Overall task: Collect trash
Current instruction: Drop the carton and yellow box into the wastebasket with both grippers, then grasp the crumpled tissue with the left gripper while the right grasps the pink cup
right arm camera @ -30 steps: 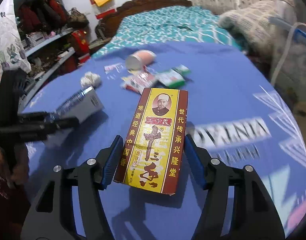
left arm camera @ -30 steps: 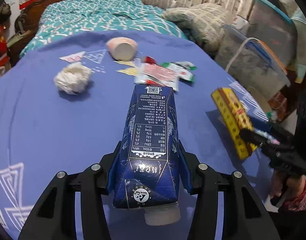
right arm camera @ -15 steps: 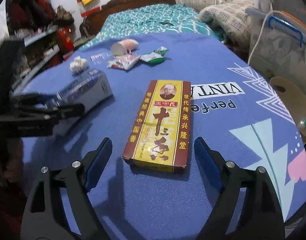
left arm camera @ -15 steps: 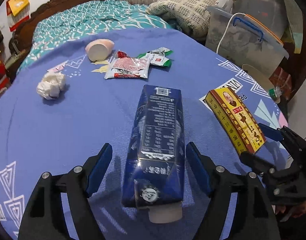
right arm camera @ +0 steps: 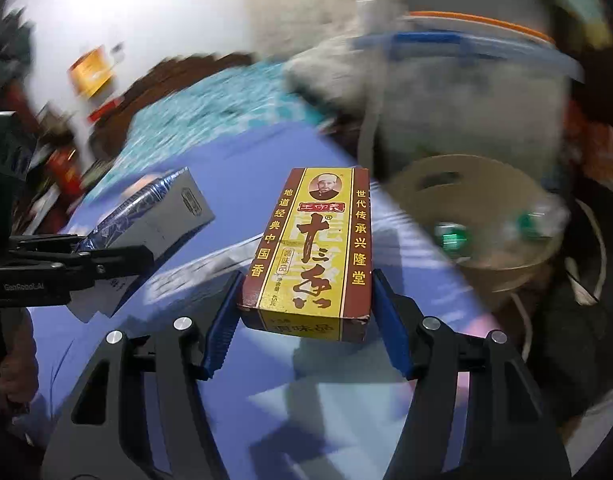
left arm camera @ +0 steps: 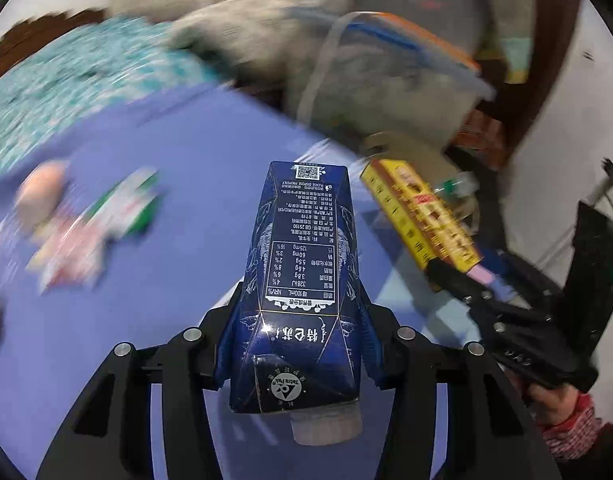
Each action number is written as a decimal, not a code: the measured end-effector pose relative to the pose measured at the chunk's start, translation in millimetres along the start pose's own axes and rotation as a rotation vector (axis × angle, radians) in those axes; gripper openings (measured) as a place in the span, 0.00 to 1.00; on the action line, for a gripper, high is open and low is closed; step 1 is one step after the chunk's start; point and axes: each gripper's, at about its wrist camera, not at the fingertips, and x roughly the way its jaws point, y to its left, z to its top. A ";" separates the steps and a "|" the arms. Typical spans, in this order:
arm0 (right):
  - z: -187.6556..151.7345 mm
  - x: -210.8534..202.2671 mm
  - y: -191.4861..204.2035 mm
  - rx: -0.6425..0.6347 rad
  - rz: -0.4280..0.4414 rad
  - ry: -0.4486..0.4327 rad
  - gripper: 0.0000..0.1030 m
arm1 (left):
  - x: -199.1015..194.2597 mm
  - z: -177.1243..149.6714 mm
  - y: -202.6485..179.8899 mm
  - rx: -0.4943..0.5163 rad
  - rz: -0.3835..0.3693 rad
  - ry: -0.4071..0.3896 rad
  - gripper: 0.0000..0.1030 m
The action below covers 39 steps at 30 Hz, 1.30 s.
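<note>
You are carrying a carton (left arm camera: 302, 288) lengthwise in the closing left gripper (left arm camera: 298, 344) and a box (right arm camera: 312, 252) in the closing right gripper (right arm camera: 306, 320); the bin (right arm camera: 478, 216) lies nearer your right.

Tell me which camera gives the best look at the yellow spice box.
The right wrist view: the yellow spice box lies face-up between the closing right gripper pads, its label sharp and readable. The left wrist view catches it only at an angle, blurred, off to the right.

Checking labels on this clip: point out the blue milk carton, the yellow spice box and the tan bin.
blue milk carton (left arm camera: 302, 256): left wrist view, on its printed nutrition panel.
yellow spice box (right arm camera: 314, 240): right wrist view, on its front face.
tan bin (right arm camera: 418, 178): right wrist view, on its rim.
</note>
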 end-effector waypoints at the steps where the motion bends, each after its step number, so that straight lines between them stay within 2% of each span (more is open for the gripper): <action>1: 5.7 -0.6 -20.1 0.048 -0.014 -0.010 0.62 | 8.5 12.0 -9.5 0.023 -0.015 0.001 0.46; 5: 20.6 7.1 -84.4 0.185 -0.058 -0.004 0.62 | 68.2 79.9 -59.2 0.084 -0.129 0.054 0.46; 8: 27.7 14.2 -106.7 0.204 -0.105 -0.001 0.63 | 105.6 111.6 -86.6 0.125 -0.141 0.076 0.46; 10: 32.1 19.4 -119.1 0.235 -0.121 0.003 0.69 | 131.4 127.4 -98.7 0.144 -0.139 0.100 0.47; 11: 33.6 21.9 -124.4 0.250 -0.126 0.008 0.77 | 145.1 131.8 -105.6 0.153 -0.125 0.118 0.56; 13: 33.7 21.6 -126.1 0.264 -0.145 -0.011 0.78 | 167.4 137.5 -112.8 0.152 -0.064 0.136 0.78; 15: 34.1 12.1 -127.2 0.267 -0.155 -0.059 0.78 | 170.8 138.1 -111.1 0.146 -0.046 0.129 0.76; 18: 34.8 -7.1 -125.0 0.274 -0.159 -0.146 0.74 | 148.5 136.0 -104.0 0.127 -0.068 0.072 0.73; 22: 38.8 -16.0 -110.8 0.275 -0.126 -0.184 0.66 | 95.6 109.4 -81.4 0.119 -0.059 -0.027 0.73; 28: 44.4 5.1 -53.3 0.210 0.019 -0.133 0.62 | 37.2 40.8 -22.6 0.050 0.013 -0.045 0.73; 33: 42.2 36.5 16.3 0.102 0.154 -0.040 0.62 | -16.4 -28.2 57.7 -0.089 0.154 -0.038 0.73; 34: 41.2 44.3 32.8 0.078 0.184 -0.015 0.62 | -28.1 -37.3 72.9 -0.119 0.193 -0.046 0.73; 36: 41.1 62.7 67.4 0.028 0.262 0.051 0.63 | -60.0 -56.9 119.6 -0.223 0.316 -0.071 0.75; 37: 41.0 71.7 82.4 0.009 0.306 0.085 0.63 | -71.5 -62.8 138.7 -0.269 0.359 -0.081 0.80; 38: 41.7 81.9 99.1 -0.009 0.357 0.120 0.63 | -87.6 -70.2 166.1 -0.339 0.424 -0.097 0.89; 39: 42.8 91.6 114.8 -0.027 0.397 0.148 0.63 | -102.1 -76.3 193.7 -0.408 0.502 -0.114 0.92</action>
